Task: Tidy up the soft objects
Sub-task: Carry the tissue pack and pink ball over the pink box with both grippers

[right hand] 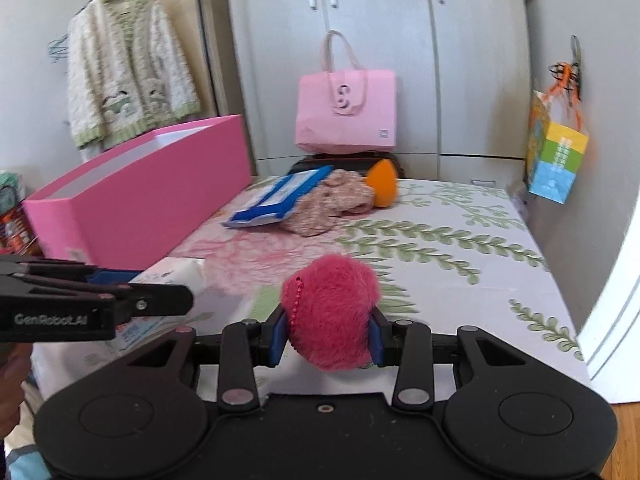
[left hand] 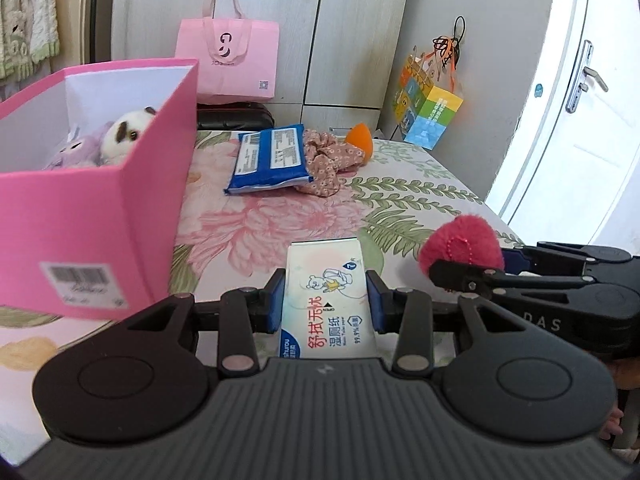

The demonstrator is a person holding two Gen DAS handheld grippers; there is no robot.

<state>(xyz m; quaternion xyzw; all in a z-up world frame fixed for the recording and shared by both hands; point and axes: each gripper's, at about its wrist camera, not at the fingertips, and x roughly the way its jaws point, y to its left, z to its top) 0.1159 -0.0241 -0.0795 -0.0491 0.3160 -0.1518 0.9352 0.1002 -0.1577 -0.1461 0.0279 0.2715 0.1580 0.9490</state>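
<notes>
My left gripper is shut on a white wet-wipe pack just above the floral bedsheet. My right gripper is shut on a fluffy red heart plush with a bead chain; the plush also shows at the right of the left wrist view. The open pink box stands to the left and holds a purple plush and a white-brown plush. Farther back lie a blue wipe pack, a floral scrunchie and an orange sponge.
A pink tote bag stands on a black case by the wardrobe. A colourful gift bag hangs on the right wall. A white door is at the right. A knitted cardigan hangs at the left.
</notes>
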